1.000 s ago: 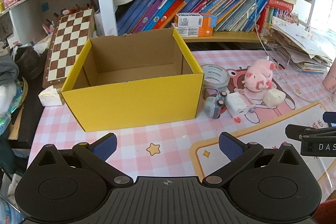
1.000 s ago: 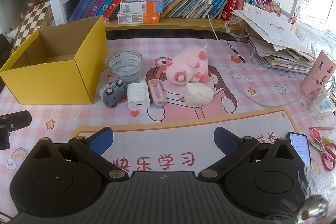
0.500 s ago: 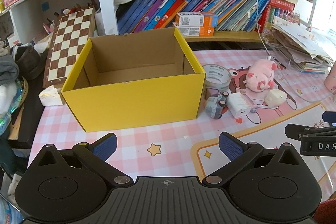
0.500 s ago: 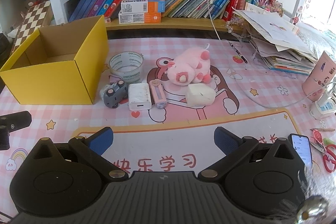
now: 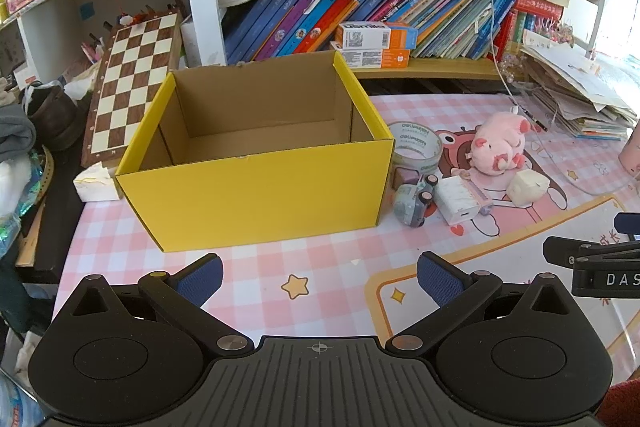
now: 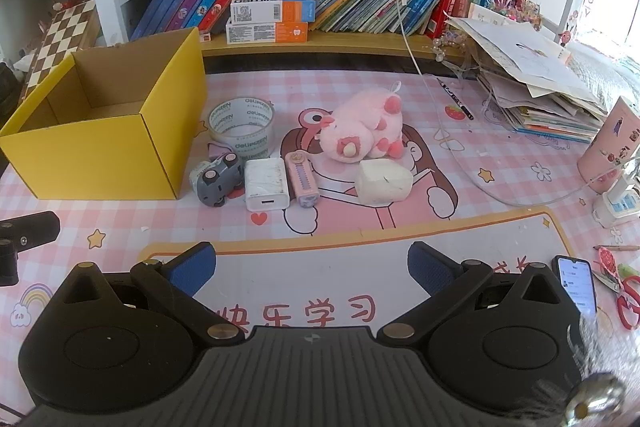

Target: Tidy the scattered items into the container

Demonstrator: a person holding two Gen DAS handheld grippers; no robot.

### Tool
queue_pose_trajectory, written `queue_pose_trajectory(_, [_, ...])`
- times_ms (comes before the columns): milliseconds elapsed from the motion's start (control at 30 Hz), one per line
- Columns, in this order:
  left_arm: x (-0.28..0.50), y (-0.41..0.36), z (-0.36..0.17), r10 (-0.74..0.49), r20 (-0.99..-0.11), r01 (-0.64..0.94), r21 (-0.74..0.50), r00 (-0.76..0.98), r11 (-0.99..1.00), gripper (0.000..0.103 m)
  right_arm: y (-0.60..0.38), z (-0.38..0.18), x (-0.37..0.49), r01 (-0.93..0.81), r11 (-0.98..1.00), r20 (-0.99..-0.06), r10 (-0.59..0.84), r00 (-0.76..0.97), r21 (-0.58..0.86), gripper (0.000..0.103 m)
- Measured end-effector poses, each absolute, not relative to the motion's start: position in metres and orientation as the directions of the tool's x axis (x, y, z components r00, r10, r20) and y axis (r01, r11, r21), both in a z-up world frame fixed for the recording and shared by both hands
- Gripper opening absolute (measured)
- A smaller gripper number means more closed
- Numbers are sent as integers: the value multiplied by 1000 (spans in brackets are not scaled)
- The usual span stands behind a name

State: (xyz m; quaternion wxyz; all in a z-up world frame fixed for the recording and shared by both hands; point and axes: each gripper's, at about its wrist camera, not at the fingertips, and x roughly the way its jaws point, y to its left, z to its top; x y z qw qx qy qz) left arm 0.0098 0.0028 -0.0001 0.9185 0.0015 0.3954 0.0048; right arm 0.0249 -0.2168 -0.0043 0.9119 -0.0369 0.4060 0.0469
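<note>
Beside the empty yellow box (image 6: 100, 143), toy car (image 6: 216, 183), charger (image 6: 267, 183) and plush pig (image 6: 360, 135) lie scattered; left tool (image 5: 319, 277) and right tool (image 6: 312, 269) both gape, released.

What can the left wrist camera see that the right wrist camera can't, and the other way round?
Only the left wrist view shows the white tissue box beside the yellow box. Only the right wrist view shows the phone and red scissors. Both show the yellow box, tape roll, pink plush, toy car, white charger and white block, all still outside the box.
</note>
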Motion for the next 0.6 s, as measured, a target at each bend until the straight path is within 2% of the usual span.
queue_pose_trajectory(600, [15,3,0,8,-733,-8,4,680,1000,103,-217,-6,28,-117,993,-748,54,662,-32,103])
